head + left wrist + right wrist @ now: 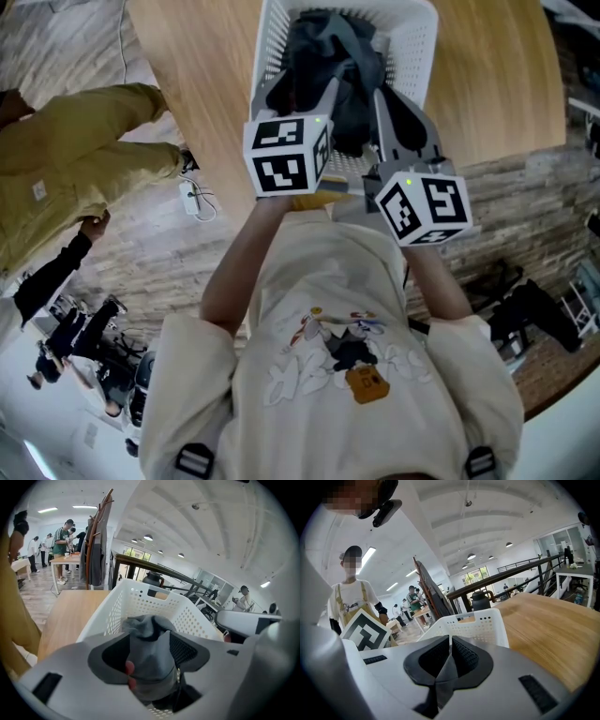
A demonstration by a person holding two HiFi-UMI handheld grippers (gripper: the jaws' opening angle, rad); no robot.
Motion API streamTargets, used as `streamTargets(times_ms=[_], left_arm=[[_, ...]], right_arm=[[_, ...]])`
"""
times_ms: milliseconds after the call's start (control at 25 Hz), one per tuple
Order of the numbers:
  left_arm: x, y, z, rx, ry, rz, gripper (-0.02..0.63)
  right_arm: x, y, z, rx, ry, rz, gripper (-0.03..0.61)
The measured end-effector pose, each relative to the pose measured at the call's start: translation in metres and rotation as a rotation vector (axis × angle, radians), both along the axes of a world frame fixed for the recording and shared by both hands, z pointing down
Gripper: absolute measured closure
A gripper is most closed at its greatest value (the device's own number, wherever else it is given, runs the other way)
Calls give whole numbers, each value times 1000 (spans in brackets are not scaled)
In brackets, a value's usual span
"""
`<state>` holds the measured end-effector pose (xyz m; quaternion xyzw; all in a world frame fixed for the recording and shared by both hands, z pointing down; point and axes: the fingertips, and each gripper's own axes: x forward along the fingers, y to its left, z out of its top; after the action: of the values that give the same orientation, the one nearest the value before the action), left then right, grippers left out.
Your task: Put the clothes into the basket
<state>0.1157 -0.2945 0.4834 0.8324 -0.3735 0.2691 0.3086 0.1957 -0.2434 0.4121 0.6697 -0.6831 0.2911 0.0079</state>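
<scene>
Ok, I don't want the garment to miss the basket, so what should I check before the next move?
1. Hold of left gripper on garment: ok, thick bunch clamped.
2. Hold of right gripper: ok, shut on a thin fold.
3. Garment within basket rim: ok in head view.
4. Basket upright on table: ok.
5. Room left in basket: cannot tell, dark cloth hides its floor.
</scene>
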Motion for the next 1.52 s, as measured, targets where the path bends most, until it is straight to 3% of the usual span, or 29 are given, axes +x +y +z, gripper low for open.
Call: streamTargets(times_ms=[400,560,1520], left_arm=[[-13,15,-19,23,-9,-7,498],[-20,18,-24,45,-23,-18,591],[-56,63,-90,199,53,17,612]], right_arm=[[-3,15,-13,22,21,13,548],[-9,16,-15,34,31,11,548],[-65,38,-26,34,122,-52,548]])
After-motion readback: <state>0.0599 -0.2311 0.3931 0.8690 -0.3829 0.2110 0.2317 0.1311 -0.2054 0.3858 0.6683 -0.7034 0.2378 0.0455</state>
